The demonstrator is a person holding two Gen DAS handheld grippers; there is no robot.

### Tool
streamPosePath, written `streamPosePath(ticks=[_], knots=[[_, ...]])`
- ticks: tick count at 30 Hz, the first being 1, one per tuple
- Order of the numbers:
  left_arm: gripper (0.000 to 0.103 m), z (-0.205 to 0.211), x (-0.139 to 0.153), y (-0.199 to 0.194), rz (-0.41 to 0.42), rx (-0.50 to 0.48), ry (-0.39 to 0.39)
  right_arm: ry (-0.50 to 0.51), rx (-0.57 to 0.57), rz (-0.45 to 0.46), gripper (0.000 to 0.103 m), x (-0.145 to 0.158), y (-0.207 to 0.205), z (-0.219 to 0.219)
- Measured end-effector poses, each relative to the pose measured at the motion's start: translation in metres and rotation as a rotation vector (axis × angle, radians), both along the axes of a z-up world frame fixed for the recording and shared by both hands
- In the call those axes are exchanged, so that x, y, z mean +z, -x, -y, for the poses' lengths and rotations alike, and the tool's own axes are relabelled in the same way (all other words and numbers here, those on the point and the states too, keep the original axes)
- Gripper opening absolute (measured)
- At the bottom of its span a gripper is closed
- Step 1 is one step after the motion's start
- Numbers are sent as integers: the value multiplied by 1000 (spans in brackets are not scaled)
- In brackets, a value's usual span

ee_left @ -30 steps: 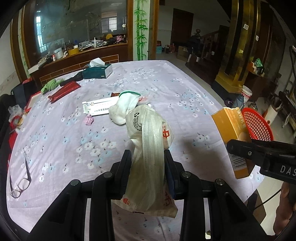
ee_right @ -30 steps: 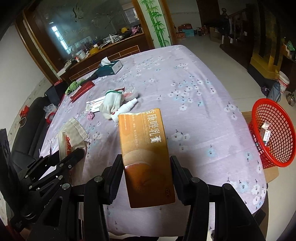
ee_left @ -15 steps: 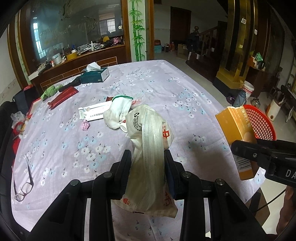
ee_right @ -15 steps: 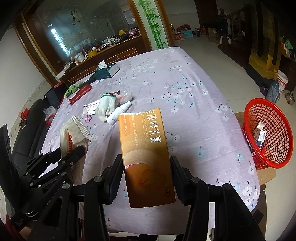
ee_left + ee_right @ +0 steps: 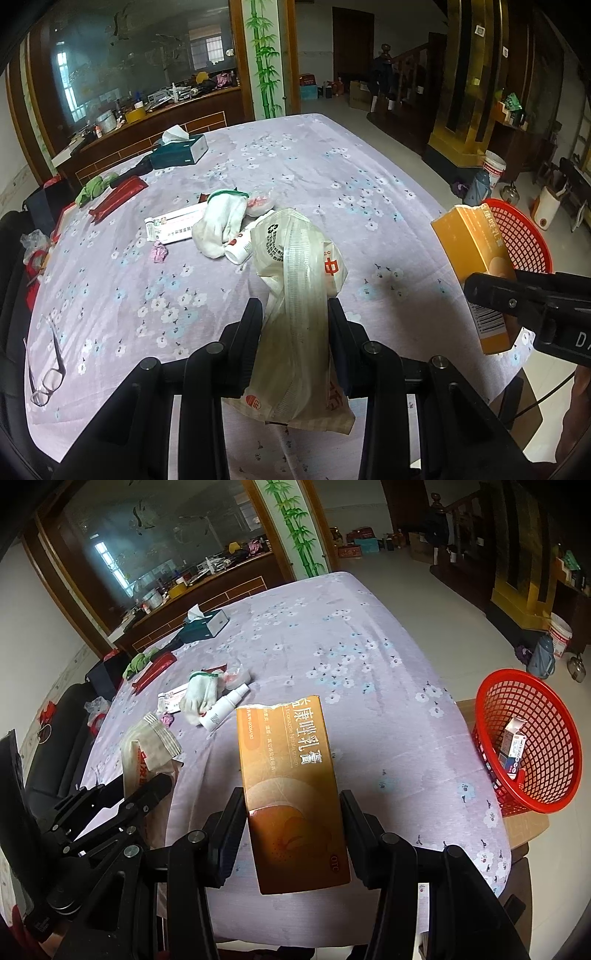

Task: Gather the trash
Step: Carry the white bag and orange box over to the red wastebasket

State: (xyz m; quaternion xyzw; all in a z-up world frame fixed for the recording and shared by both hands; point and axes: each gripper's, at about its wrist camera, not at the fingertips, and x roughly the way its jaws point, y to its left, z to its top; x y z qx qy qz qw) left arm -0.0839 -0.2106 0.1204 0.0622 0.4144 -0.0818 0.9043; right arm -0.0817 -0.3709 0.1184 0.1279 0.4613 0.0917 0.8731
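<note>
Left wrist view. The left gripper (image 5: 295,321) is closed on a crumpled translucent plastic snack bag with red print (image 5: 299,295), held above the near edge of the table covered in a lilac flowered cloth (image 5: 332,177). At 3 o'clock the right gripper (image 5: 517,295) carries an orange rectangular cardboard medicine box (image 5: 469,266), with the red plastic mesh basket (image 5: 524,236) just behind it, beyond the table edge. At 11 o'clock from the bag lies a cluster of loose items: a white cloth glove with a green cuff (image 5: 219,221), a white spray bottle (image 5: 240,247) partly under it, a flat white printed carton (image 5: 173,225) and a small pink scrap (image 5: 159,252). Farther off at 11 o'clock stand a teal tissue box (image 5: 181,151) and a flat red pouch (image 5: 118,197); a pair of spectacles (image 5: 46,373) lies at 8 o'clock.

Right wrist view. The right gripper (image 5: 293,830) has its jaws closed against both long sides of the orange box (image 5: 291,794), which is upright and clear of the cloth. The red basket (image 5: 532,738) stands at 3 o'clock on a low brown stand beside the table and already contains a small white-and-blue carton (image 5: 513,746). The left gripper (image 5: 147,794) appears at 9 o'clock with the bag.

Progress, as judged. One item is binned and two are in hand but not yet over the basket. The cluster on the cloth is uncollected; which pieces count as trash cannot be told.
</note>
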Motion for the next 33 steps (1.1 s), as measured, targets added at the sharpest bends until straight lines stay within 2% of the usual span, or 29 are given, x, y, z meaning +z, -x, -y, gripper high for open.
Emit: streamPosePath(ticks=[33], knots=[[34, 78, -3, -6, -8, -149, -36, -26, -154, 8, 54, 1, 20, 77]])
